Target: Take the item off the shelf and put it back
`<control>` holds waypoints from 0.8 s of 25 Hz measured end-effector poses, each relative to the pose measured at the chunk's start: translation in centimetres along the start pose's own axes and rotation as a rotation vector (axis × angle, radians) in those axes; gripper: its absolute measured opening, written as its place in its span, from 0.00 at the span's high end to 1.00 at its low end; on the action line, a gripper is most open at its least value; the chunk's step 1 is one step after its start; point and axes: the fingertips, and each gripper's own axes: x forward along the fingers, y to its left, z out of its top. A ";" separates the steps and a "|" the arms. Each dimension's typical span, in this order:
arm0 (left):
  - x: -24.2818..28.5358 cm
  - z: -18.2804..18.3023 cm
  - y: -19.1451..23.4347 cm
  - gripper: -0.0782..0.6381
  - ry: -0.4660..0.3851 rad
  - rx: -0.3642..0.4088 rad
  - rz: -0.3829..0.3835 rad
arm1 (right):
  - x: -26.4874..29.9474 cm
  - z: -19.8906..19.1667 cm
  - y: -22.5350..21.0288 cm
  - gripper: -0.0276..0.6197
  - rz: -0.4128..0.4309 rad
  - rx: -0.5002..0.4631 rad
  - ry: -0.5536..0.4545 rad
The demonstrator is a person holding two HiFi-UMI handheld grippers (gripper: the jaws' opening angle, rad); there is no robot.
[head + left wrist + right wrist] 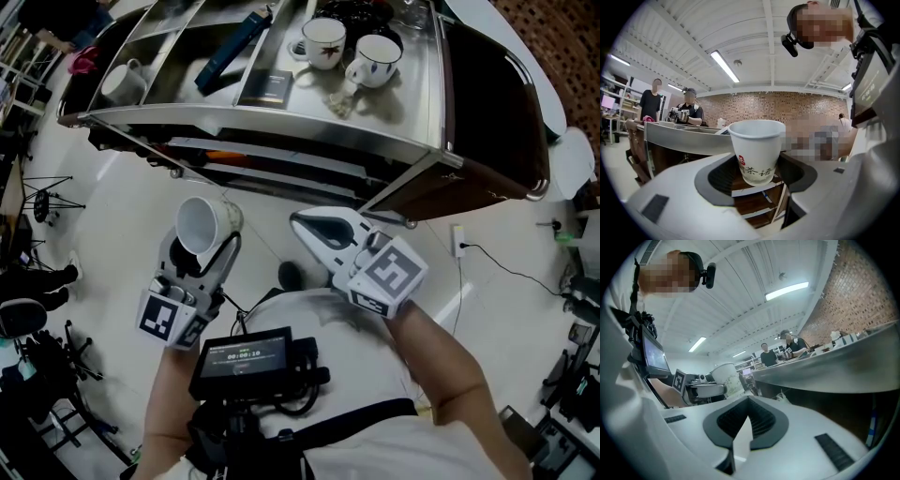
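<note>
left gripper: grips paper cup by its lower wall, upright for a steady return | place: cup clear of shelf, in front of it | right gripper: pinched closed, seemingly empty, held aside

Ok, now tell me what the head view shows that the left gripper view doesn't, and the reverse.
Only the head view: two white mugs on top of the shelf, and the right tool, closed and empty. Only the left gripper view: the print on the paper cup, a brick wall and ceiling lights. Both: the steel shelf and that paper cup gripped in the left tool.
</note>
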 end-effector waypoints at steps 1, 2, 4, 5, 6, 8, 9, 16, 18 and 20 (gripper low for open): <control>0.0 0.0 0.0 0.48 -0.002 -0.002 0.001 | 0.0 0.0 0.0 0.95 0.000 -0.001 0.000; -0.1 0.0 0.0 0.48 -0.004 -0.006 0.001 | 0.0 0.0 0.1 0.95 0.000 -0.002 -0.001; -0.3 0.0 0.0 0.48 -0.008 -0.009 -0.001 | 0.0 0.0 0.2 0.95 0.001 -0.004 -0.001; -0.3 0.0 0.0 0.48 -0.008 -0.007 -0.003 | 0.1 0.0 0.3 0.95 0.001 -0.006 -0.001; -0.4 0.0 0.0 0.48 -0.007 -0.005 -0.005 | 0.1 0.0 0.4 0.95 0.002 -0.009 -0.001; -0.5 0.0 0.0 0.48 -0.005 -0.005 -0.005 | 0.2 0.1 0.6 0.95 0.005 -0.013 -0.003; -0.6 0.0 0.0 0.48 -0.006 -0.007 -0.004 | 0.2 0.2 0.7 0.95 0.007 -0.015 -0.003; -0.7 -0.1 0.1 0.48 -0.013 -0.013 0.000 | 0.3 0.9 1.2 0.95 0.014 -0.034 -0.013; -0.7 -0.5 0.0 0.48 -0.010 -0.016 -0.002 | 0.2 1.2 1.4 0.95 0.018 -0.042 -0.019; -0.5 -0.8 -0.1 0.48 -0.008 -0.019 -0.004 | 0.0 1.6 1.7 0.95 0.026 -0.048 -0.018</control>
